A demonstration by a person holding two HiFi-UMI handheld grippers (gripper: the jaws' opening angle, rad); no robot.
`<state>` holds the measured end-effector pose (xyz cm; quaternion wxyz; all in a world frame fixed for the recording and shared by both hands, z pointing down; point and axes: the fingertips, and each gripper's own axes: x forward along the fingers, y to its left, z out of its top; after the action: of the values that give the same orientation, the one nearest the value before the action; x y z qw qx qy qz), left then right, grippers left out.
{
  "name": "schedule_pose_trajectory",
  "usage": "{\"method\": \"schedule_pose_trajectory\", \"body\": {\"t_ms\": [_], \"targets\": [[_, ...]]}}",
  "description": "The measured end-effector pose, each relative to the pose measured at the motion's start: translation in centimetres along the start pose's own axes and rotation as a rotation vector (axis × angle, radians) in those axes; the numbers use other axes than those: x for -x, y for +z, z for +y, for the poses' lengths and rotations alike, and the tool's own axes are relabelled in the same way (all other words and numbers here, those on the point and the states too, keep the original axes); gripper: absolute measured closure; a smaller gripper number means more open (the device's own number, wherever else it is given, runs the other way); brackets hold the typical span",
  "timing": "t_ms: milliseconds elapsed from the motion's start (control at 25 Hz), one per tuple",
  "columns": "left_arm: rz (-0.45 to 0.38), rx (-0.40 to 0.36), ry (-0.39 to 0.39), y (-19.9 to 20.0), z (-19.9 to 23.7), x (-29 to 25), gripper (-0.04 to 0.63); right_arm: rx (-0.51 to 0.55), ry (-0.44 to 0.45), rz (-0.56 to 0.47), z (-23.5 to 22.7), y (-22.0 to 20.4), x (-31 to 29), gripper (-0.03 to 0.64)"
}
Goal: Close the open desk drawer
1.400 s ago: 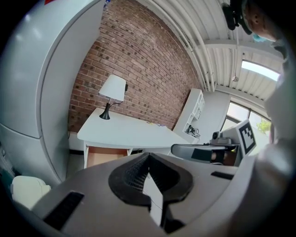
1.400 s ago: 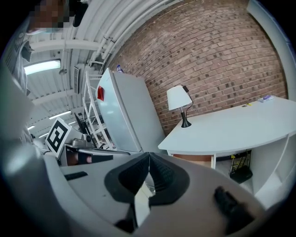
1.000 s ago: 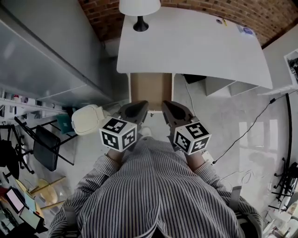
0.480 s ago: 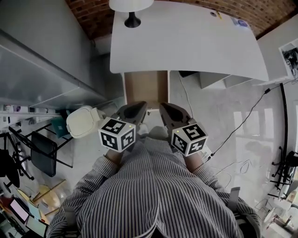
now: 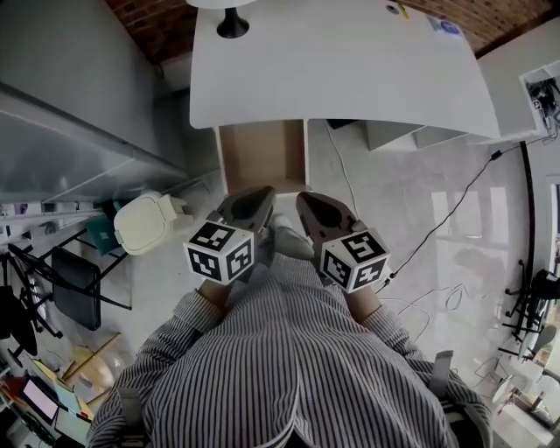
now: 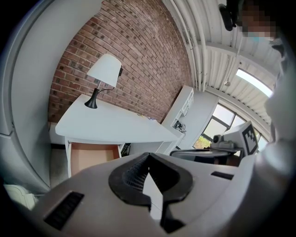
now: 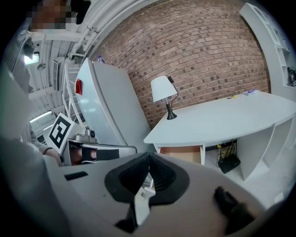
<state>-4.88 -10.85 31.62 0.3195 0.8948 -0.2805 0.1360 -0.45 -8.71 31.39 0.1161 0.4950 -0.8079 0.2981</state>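
The open drawer [image 5: 262, 156] juts from under the left part of the white desk [image 5: 350, 70], its pale wood inside bare. Both grippers hang in front of the person's striped shirt, just short of the drawer's front edge. My left gripper [image 5: 265, 196] is shut with nothing between its fingers, and so is my right gripper [image 5: 304, 199]. In the left gripper view the closed tips [image 6: 148, 155] point toward the desk [image 6: 111, 125], with the drawer [image 6: 92, 157] to their left. From the right gripper [image 7: 149, 154], the drawer [image 7: 182, 153] shows under the desk [image 7: 222, 118].
A lamp [image 5: 229, 17] stands at the desk's back left corner. A white lidded bin [image 5: 149, 223] sits on the floor left of the drawer, a black chair [image 5: 74, 280] further left. A cable [image 5: 455, 210] runs across the floor at right. A black box [image 7: 230, 163] sits under the desk.
The desk and drawer have slid lower in the head view, nearer to both grippers. The grippers stay shut and side by side.
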Motion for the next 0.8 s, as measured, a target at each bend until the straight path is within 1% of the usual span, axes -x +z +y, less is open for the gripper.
{"method": "schedule_pose_trajectory", "body": {"t_ms": [240, 560, 640, 800], "targets": [[0.005, 0.019, 0.016, -0.5, -0.7, -0.4, 0.583, 0.023, 0.025, 0.018, -0.1, 0.2, 0.5, 0.600], [0.008, 0.058, 0.057, -1.5, 0.1, -0.3, 0.583, 0.027, 0.039, 0.052, -0.7, -0.4, 0.1, 0.600], [0.018, 0.047, 0.070, -1.7, 0.6, -0.5, 0.583, 0.033, 0.041, 0.068, -0.8, -0.8, -0.2, 0.600], [0.043, -0.001, 0.113, -2.4, 1.8, -0.9, 0.583, 0.027, 0.063, 0.095, -0.6, -1.9, -1.0, 0.600]]}}
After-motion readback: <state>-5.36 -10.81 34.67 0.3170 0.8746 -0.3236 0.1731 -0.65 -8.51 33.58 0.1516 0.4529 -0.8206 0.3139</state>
